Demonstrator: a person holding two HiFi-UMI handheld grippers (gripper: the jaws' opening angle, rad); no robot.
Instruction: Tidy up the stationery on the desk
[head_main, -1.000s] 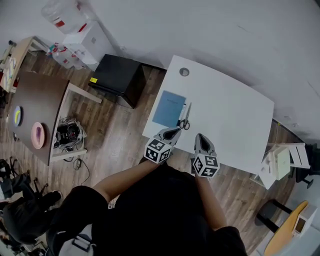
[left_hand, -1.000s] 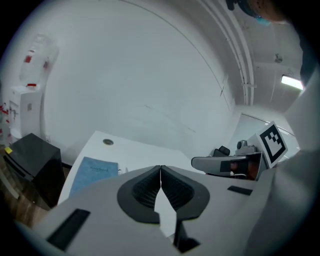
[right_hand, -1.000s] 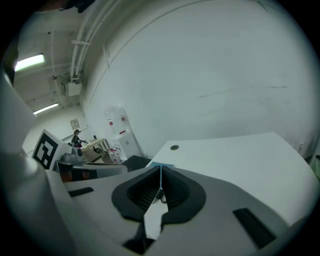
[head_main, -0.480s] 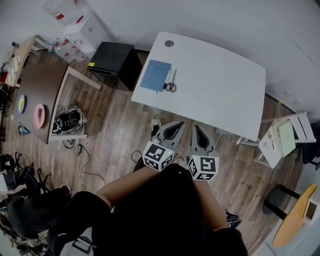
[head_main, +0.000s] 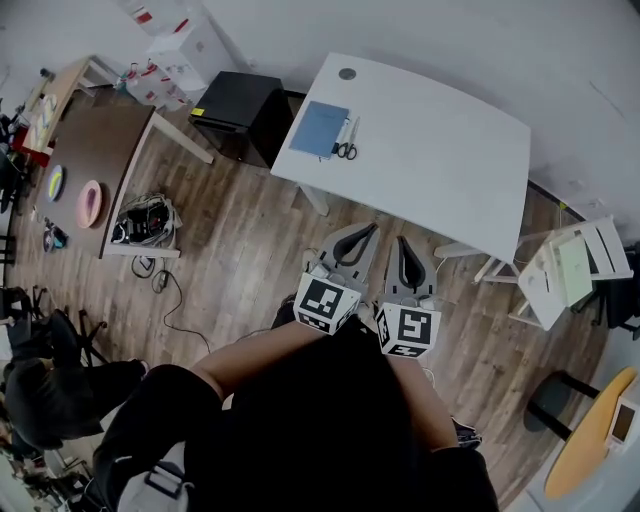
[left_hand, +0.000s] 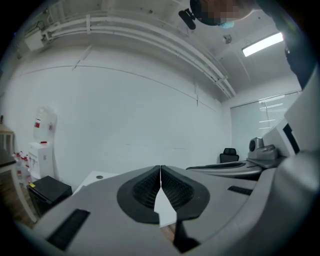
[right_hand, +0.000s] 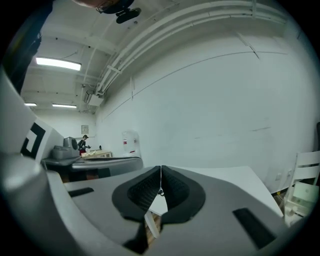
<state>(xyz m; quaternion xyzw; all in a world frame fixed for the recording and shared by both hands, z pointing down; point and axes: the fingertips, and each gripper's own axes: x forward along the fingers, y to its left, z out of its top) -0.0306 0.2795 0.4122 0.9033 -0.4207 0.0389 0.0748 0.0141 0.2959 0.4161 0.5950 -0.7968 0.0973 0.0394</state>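
Left gripper (head_main: 369, 232): jaws pressed together, nothing between them. Right gripper (head_main: 404, 245): likewise clenched and empty, just beside the left at its 3 o'clock. Both are over the wood floor (head_main: 250, 240), clear of the white desk (head_main: 440, 150). At 11 o'clock, near the desk's corner: blue notebook (head_main: 319, 128), with scissors (head_main: 346, 150) just beside its right edge.
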